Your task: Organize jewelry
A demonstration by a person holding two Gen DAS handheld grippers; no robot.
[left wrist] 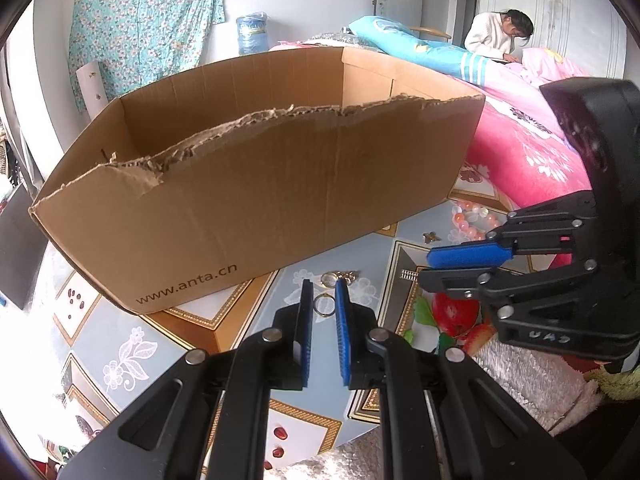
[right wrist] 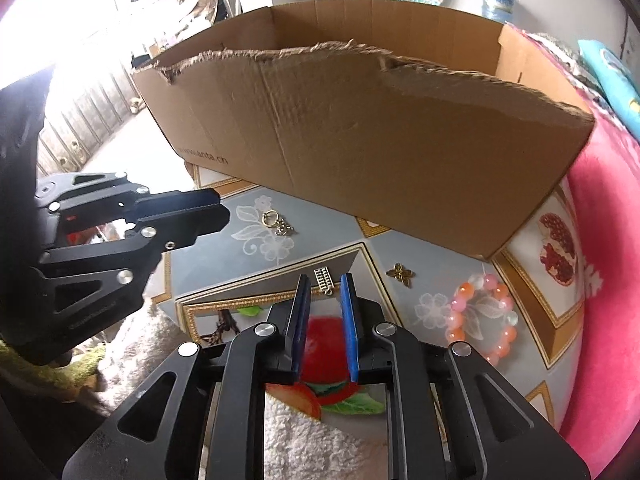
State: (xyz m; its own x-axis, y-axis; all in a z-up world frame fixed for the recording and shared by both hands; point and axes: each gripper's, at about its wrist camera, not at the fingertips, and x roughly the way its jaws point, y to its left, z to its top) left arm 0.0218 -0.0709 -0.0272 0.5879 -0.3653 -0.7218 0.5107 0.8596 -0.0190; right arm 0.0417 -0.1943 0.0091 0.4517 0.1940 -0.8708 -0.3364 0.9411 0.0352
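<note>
Lying on the flower-and-fruit printed tablecloth (left wrist: 120, 344), the jewellery is spread before a torn brown cardboard box (left wrist: 260, 184), which is seen at twelve o'clock in both wrist views. The left gripper (left wrist: 324, 288) is clenched to a narrow gap, and a small gold ring (left wrist: 315, 305) is grasped between its blue pads; whether the ring is lifted cannot be told. A second gold ring with silver charms (right wrist: 276, 222) is seen just beyond it, at twelve o'clock.

The right gripper (right wrist: 325, 286) is held released: its pads stand apart, and a silver ladder-shaped charm (right wrist: 323, 278) lies between its tips, untouched by either pad. A gold flower-shaped charm (right wrist: 398, 274) is found at two o'clock of those tips, and a pink and orange bead bracelet (right wrist: 484, 320) at three o'clock.
</note>
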